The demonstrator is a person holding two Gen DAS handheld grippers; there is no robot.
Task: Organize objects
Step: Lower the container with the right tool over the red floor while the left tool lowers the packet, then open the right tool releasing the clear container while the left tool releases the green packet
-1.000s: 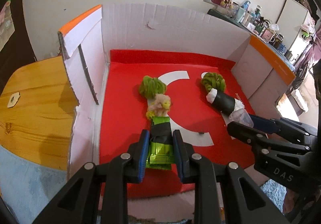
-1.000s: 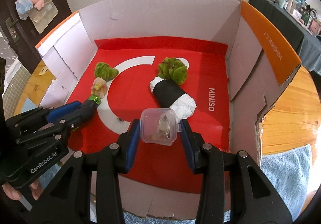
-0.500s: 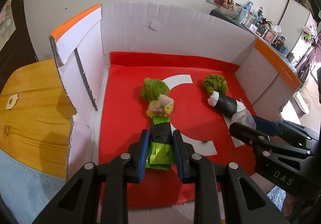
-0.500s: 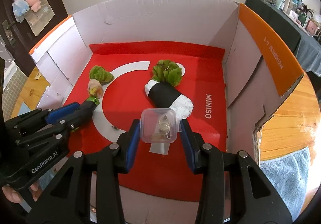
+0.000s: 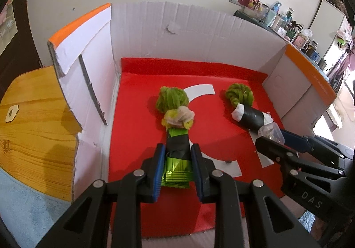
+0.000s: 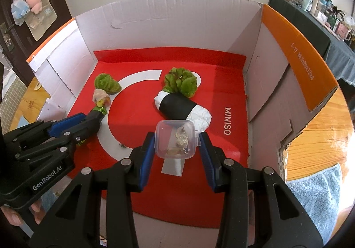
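While the left gripper (image 5: pixel 177 168) clamps a green-foil flower stem (image 5: pixel 176 167), its yarn head (image 5: pixel 178 117) rests against a green pompom (image 5: pixel 172 99) on the box's red mat (image 5: pixel 137 114). Right wrist view: right gripper (image 6: pixel 176 148) clamps a clear plastic case (image 6: pixel 176 138) above the mat, near a black-and-white roll (image 6: pixel 179 107).

Both cameras sit just behind their own jaws and look steeply down and forward into the open cardboard box (image 5: pixel 199 26), close above its red liner (image 6: pixel 221 83). The left view looks in from the box's left side, with the right gripper (image 5: pixel 269 137) entering at its right edge. The right view looks in from the right, with the left gripper (image 6: pixel 97 117) at its left edge. Both share the liner, the back wall and the two green-tufted bundles (image 5: pixel 172 98) (image 6: pixel 180 82).
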